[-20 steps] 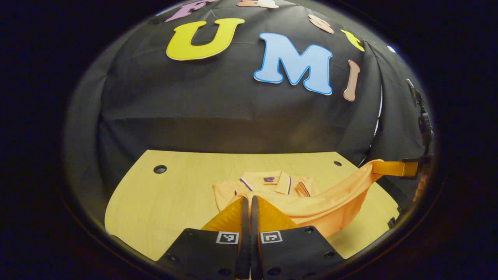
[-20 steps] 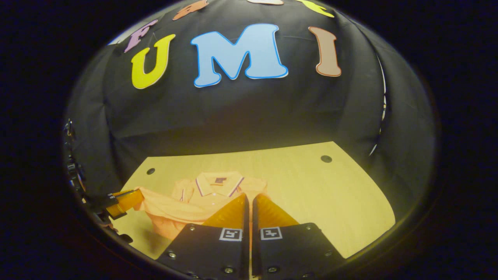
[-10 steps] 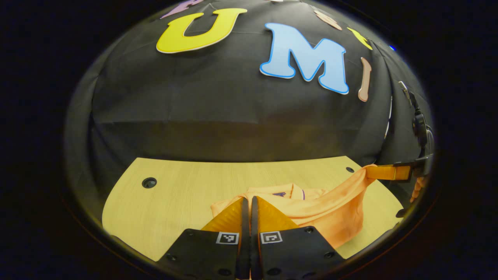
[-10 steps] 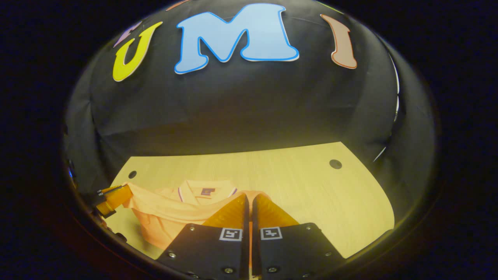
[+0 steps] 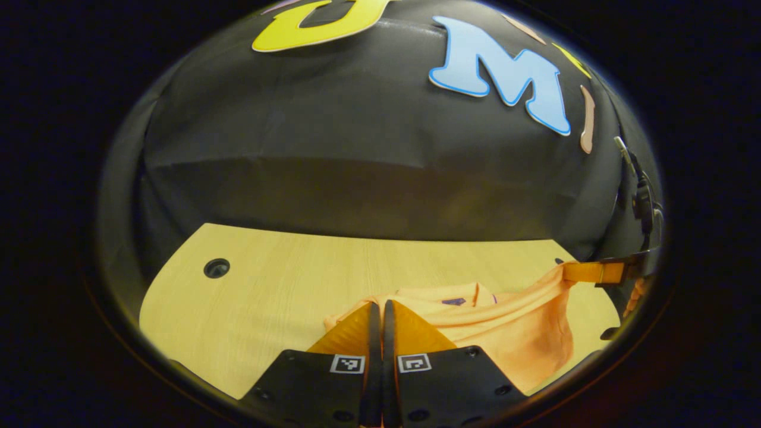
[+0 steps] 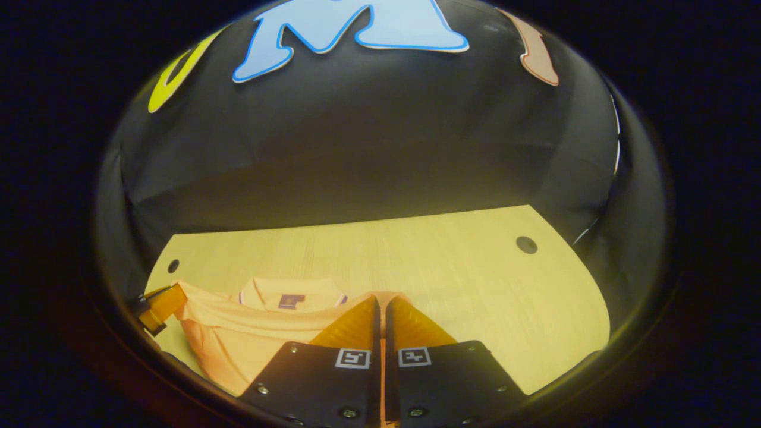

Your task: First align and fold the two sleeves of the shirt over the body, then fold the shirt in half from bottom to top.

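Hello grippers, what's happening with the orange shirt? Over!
Both hand-held grippers shut on polo shirt hem. Hem lifted toward collar. Nothing in the way on table.

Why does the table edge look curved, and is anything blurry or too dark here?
Left gripper view: fisheye bends the table edge; the shirt is sharp and evenly lit. Right gripper view: same bowing, the table bright, the cloth wall dim behind, no glare.

Each claw (image 5: 381, 309) (image 6: 381, 304) has black screw-studded plates bearing square black-and-white markers.
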The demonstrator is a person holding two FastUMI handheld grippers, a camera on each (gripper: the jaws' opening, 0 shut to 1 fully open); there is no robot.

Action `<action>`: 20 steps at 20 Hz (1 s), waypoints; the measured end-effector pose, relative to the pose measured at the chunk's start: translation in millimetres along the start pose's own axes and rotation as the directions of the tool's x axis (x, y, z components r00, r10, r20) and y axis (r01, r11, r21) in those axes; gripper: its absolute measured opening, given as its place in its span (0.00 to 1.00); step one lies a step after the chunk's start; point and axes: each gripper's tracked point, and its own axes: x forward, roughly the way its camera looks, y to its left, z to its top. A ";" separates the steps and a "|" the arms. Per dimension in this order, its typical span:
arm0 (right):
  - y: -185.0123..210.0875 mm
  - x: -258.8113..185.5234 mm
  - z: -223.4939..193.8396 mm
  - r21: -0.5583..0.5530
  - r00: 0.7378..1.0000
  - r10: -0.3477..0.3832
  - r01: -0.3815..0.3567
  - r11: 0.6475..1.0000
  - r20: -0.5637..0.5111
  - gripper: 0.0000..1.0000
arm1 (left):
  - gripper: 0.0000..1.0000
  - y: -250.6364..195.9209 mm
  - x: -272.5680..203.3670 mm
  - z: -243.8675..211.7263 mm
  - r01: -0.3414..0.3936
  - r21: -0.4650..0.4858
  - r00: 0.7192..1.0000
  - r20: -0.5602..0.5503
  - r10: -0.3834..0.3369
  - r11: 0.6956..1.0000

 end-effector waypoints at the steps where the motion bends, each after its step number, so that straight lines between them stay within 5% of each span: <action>1: 0.0 4.2 -5.9 -0.010 1.000 -0.008 0.008 1.000 -0.018 0.03 | 0.06 1.1 2.0 -3.0 -0.004 0.002 1.000 -0.005 0.004 1.000; 13: 5.7 -8.7 -26.0 -0.094 0.999 -0.025 0.020 0.995 -0.046 0.06 | 0.15 10.0 -10.0 -15.3 -0.054 0.039 0.998 -0.032 0.055 0.998; 20: -12.8 -32.1 -27.1 -0.101 0.999 -0.052 0.050 0.994 -0.014 0.31 | 0.25 6.3 -24.7 -11.4 -0.068 0.093 0.998 0.001 0.068 0.993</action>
